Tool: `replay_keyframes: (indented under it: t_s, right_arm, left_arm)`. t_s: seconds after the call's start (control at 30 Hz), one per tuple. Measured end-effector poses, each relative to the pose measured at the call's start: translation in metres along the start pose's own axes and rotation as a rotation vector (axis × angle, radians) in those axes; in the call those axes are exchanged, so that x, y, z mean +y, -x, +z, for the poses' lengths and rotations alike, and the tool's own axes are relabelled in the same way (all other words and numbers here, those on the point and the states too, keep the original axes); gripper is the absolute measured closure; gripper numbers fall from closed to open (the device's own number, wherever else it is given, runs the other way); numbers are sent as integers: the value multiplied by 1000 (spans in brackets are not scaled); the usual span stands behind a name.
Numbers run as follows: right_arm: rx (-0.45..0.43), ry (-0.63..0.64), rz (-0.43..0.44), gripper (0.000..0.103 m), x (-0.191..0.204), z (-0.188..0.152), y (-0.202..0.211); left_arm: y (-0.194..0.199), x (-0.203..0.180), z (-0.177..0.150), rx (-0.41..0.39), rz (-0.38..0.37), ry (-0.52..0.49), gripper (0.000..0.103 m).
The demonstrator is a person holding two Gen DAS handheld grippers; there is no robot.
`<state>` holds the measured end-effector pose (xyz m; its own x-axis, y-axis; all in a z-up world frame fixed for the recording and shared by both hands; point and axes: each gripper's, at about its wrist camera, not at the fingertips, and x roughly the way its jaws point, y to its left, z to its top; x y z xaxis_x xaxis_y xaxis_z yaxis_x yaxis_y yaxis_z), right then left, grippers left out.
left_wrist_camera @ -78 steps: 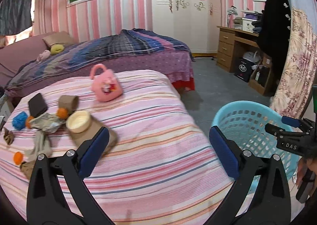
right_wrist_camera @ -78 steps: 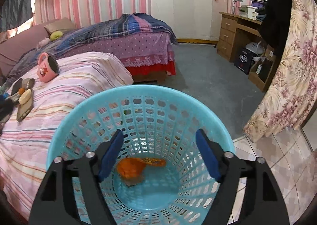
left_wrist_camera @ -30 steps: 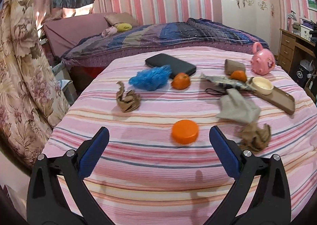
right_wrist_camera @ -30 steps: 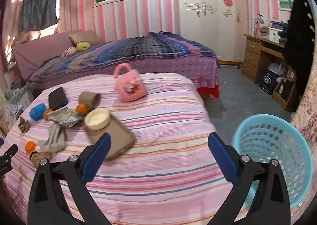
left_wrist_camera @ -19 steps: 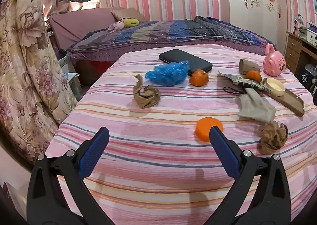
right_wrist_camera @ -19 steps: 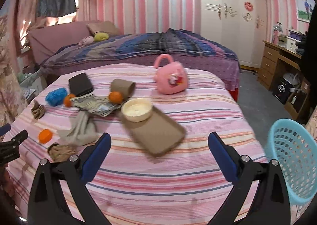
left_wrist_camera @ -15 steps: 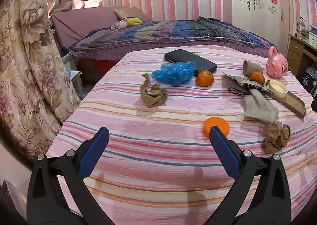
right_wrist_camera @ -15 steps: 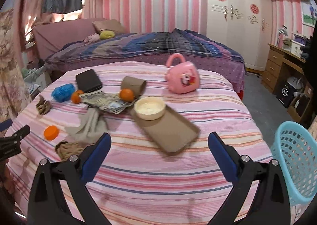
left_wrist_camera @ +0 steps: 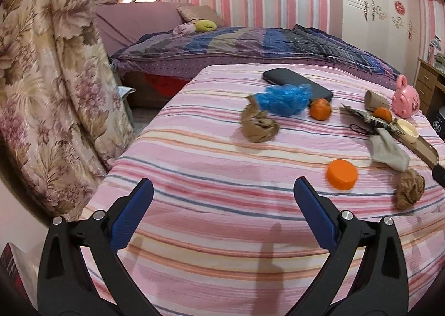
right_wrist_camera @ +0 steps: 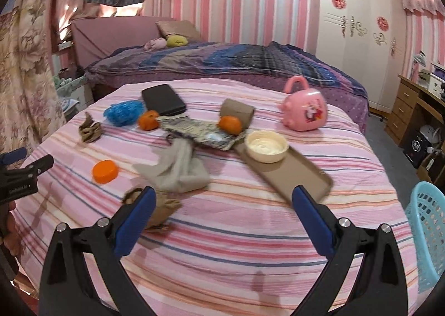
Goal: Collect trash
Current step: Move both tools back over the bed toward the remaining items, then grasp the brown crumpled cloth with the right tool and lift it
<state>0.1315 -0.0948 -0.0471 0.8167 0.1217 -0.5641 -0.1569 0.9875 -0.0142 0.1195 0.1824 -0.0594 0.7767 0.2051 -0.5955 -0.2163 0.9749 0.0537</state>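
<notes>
My left gripper (left_wrist_camera: 222, 199) and right gripper (right_wrist_camera: 221, 204) both hang spread and empty over the striped bedspread (right_wrist_camera: 250, 238), where crumpled brown paper (right_wrist_camera: 164, 209) lies just beside my right gripper's left finger, the blue basket (right_wrist_camera: 427, 232) far right.

On the striped bed (right_wrist_camera: 250, 232) lie two crumpled brown paper wads (right_wrist_camera: 89, 128) (right_wrist_camera: 160, 207), two oranges (right_wrist_camera: 148, 120) (right_wrist_camera: 230, 124), one orange lid (right_wrist_camera: 105, 171), one blue plastic wad (right_wrist_camera: 123, 112), one black case (right_wrist_camera: 163, 99), one pink toy bag (right_wrist_camera: 304, 110), one cream bowl (right_wrist_camera: 267, 146), one brown tray (right_wrist_camera: 292, 174), one grey cloth (right_wrist_camera: 178, 168), and beside it one blue basket (right_wrist_camera: 427, 229).
</notes>
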Motion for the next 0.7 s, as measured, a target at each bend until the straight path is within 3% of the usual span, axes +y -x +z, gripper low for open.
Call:
replay_keyframes:
  t_s: [0.23,0.47,0.7]
  right_arm:
    - [40,22,28,7,25,-3,-12]
    - [105,41,70,9,30,-6,-24]
    - [131,59,179,49,29,-7,-28]
  left_arm:
    - [-4,20,-4,17,22,39,5]
    - [-6,14,-4,30,12,24,5]
    - [-5,-10,-1,25,-22,-14,5]
